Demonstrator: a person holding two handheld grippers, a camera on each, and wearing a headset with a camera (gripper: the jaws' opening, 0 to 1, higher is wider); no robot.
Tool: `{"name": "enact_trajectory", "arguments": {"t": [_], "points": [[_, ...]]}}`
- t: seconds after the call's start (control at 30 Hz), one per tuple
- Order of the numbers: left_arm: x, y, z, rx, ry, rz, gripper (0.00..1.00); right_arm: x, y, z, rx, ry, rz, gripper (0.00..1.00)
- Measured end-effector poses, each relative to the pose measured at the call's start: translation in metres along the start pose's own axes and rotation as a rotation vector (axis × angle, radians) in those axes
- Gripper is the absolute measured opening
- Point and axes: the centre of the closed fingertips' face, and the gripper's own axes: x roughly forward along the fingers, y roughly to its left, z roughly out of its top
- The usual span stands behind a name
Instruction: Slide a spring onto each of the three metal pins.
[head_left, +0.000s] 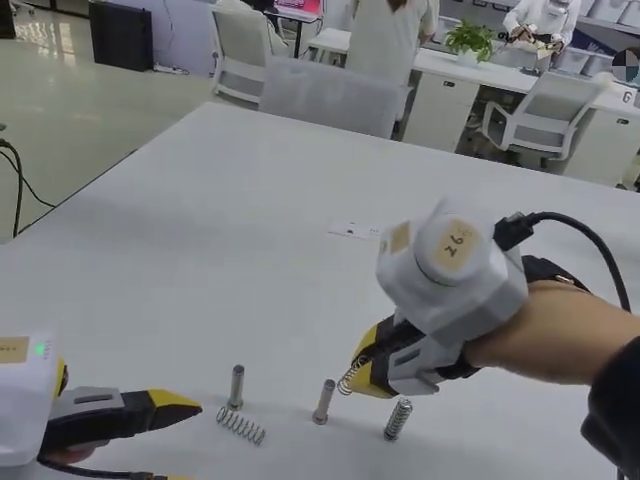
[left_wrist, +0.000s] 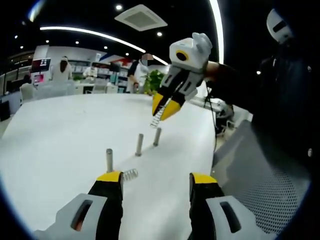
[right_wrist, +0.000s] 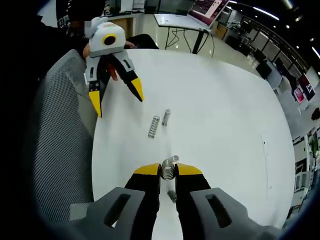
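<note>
**Spring clamped in the right gripper, right by the middle pin**

So the right gripper (right_wrist: 168, 172) has its jaws clenched on a spring (head_left: 349, 376), which hangs just beside the top of the middle pin (head_left: 324, 400). The right-hand pin (head_left: 398, 418) already wears a spring. The left-hand pin (head_left: 237, 385) is bare, with a loose spring (head_left: 241, 425) lying on the white table (head_left: 250, 200) just beside it. The left gripper (left_wrist: 156, 178) has its jaws spread, nothing in them.

Beyond the middle pin (head_left: 323, 400) the white table (head_left: 250, 230) lay bare, open to approach from that far side. Just above and right of that pin the right gripper (head_left: 360, 378), clamped on a spring (head_left: 346, 380), blocked the way down. Left of it stood another pin (head_left: 237, 385), a loose spring (head_left: 240, 425) and the left gripper (left_wrist: 156, 176), jaws apart; right of it, the coil-covered third pin (head_left: 398, 418)
</note>
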Motion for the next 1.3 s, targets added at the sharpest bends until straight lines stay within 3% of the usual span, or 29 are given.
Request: {"name": "enact_trajectory", "arguments": {"t": [0.47,1.3], "points": [[0.000,0.000,-0.002,0.006,0.004,0.005,0.47,0.023,-0.013,-0.003,-0.017,0.058,0.017,0.08],[-0.001,0.001,-0.005,0.007,0.018,0.013,0.46,0.049,-0.009,-0.007,-0.035,0.113,0.071,0.08]]}}
